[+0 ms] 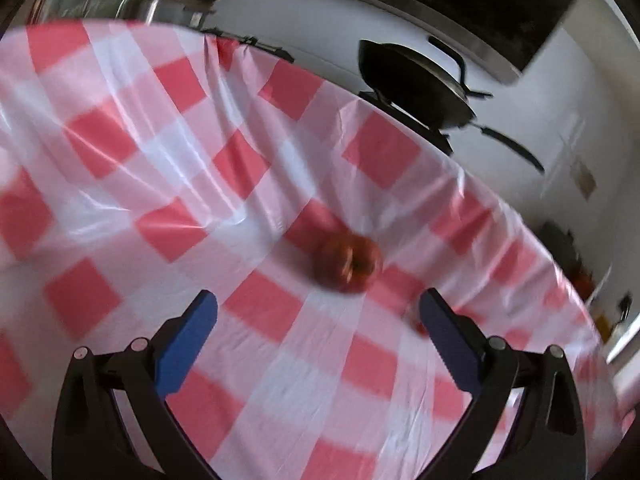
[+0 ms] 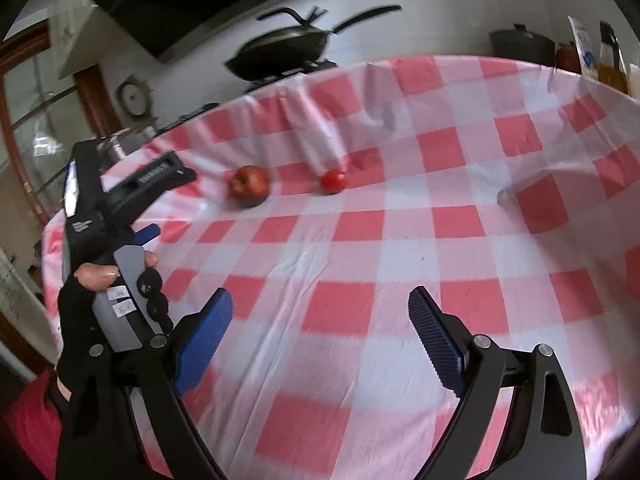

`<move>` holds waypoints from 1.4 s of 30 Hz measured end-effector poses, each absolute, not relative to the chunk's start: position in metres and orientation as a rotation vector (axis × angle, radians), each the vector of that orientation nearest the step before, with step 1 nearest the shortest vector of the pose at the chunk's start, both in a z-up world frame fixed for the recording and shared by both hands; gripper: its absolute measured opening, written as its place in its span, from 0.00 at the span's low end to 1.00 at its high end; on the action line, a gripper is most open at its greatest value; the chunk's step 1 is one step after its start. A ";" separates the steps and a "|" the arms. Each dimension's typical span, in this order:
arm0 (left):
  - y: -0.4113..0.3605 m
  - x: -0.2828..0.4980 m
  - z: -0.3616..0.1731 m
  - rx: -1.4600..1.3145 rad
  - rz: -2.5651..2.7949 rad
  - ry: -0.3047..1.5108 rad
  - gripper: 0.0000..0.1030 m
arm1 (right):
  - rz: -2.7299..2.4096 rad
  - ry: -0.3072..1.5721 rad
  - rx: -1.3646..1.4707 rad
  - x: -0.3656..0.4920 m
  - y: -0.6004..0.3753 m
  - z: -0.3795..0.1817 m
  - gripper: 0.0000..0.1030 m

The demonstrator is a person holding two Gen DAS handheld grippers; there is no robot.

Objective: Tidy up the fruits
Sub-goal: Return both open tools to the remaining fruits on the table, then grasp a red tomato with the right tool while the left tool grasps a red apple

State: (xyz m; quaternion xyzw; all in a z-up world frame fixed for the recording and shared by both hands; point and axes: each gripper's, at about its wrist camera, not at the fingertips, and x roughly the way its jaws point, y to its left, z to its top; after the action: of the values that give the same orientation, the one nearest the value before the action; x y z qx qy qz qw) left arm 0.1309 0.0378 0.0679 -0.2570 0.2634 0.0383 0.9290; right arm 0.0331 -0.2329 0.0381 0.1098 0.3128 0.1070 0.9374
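Left wrist: left gripper [image 1: 318, 312] jaws spread, empty | right gripper [image 2: 320, 308] jaws spread, empty

Both tongs [image 1: 318, 312] [image 2: 320, 310] have black arms, ribbed blue pads and silver screws; a black fingerless glove [image 2: 74, 320] grips the left handle.

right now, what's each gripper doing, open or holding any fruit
left gripper: open, holding nothing; the apple lies ahead of it.
right gripper: open, holding nothing.
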 end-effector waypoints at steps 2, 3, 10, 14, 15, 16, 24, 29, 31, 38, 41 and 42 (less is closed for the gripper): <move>0.042 0.143 0.059 -0.539 0.066 0.531 0.98 | 0.198 0.653 0.201 0.056 -0.228 0.036 0.85; 0.044 0.145 0.053 -0.525 0.058 0.523 0.98 | 0.188 0.661 0.186 0.072 -0.223 0.034 0.85; 0.068 0.142 0.043 -0.556 0.091 0.571 0.98 | 0.144 0.714 0.219 0.170 -0.188 0.024 0.84; 0.079 0.148 0.034 -0.620 0.104 0.621 0.98 | 0.089 0.729 0.185 0.215 -0.170 0.021 0.82; 0.080 0.149 0.032 -0.627 0.109 0.628 0.98 | 0.077 0.738 0.174 0.224 -0.167 0.020 0.79; 0.081 0.151 0.030 -0.632 0.107 0.641 0.98 | 0.065 0.744 0.164 0.234 -0.164 0.019 0.78; 0.075 0.154 0.031 -0.596 0.106 0.652 0.98 | 0.026 0.829 0.120 0.278 -0.159 0.005 0.64; 0.072 0.156 0.030 -0.588 0.103 0.660 0.98 | 0.014 0.859 0.066 0.286 -0.152 0.000 0.54; 0.072 0.157 0.030 -0.582 0.100 0.662 0.98 | 0.013 0.854 0.068 0.286 -0.153 0.000 0.41; 0.067 0.158 0.031 -0.555 0.088 0.668 0.98 | 0.064 0.763 0.265 0.229 -0.186 0.003 0.39; 0.064 0.157 0.031 -0.540 0.083 0.666 0.98 | 0.112 0.703 0.354 0.203 -0.197 0.004 0.39; 0.063 0.157 0.031 -0.532 0.081 0.666 0.98 | 0.117 0.685 0.363 0.197 -0.201 0.004 0.39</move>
State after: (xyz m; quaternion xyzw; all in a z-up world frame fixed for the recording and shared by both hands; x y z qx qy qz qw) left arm 0.1570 0.0626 0.0313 -0.2578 0.3230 0.0392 0.9098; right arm 0.1970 -0.2005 0.0042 0.1768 0.3340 0.0570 0.9241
